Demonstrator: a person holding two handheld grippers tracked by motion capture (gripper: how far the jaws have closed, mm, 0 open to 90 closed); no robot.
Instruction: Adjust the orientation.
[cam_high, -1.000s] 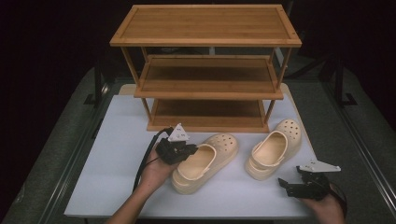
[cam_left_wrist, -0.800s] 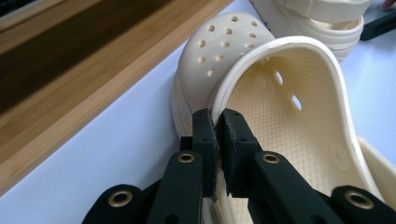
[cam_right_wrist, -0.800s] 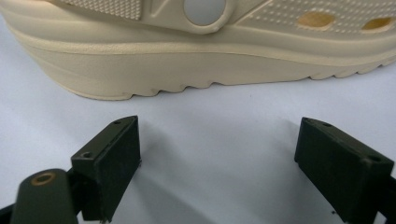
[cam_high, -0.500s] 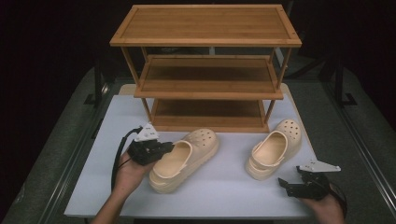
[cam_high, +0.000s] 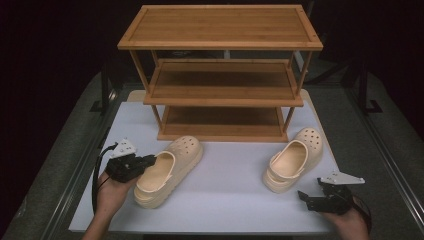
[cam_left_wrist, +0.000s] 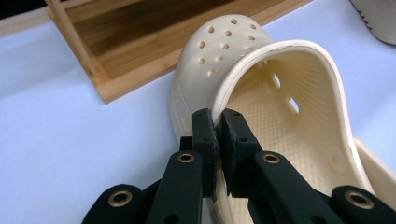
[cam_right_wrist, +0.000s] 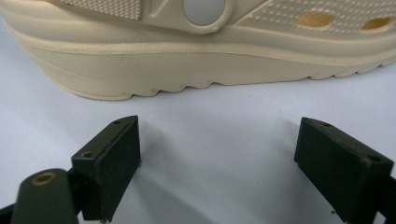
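Two cream clogs lie on the white table (cam_high: 225, 200), and one three-tier wooden shoe rack (cam_high: 220, 75) stands beyond them. The left gripper (cam_high: 150, 161) is clamped on the rim of the left clog (cam_high: 170, 172), one jaw inside the opening and one outside; that clog's perforated toe points away from the gripper toward the rack's bottom shelf. The right gripper (cam_high: 306, 199) rests with jaws spread wide, holding nothing; the right clog (cam_high: 292, 160) lies just ahead of it, apart, nothing between them.
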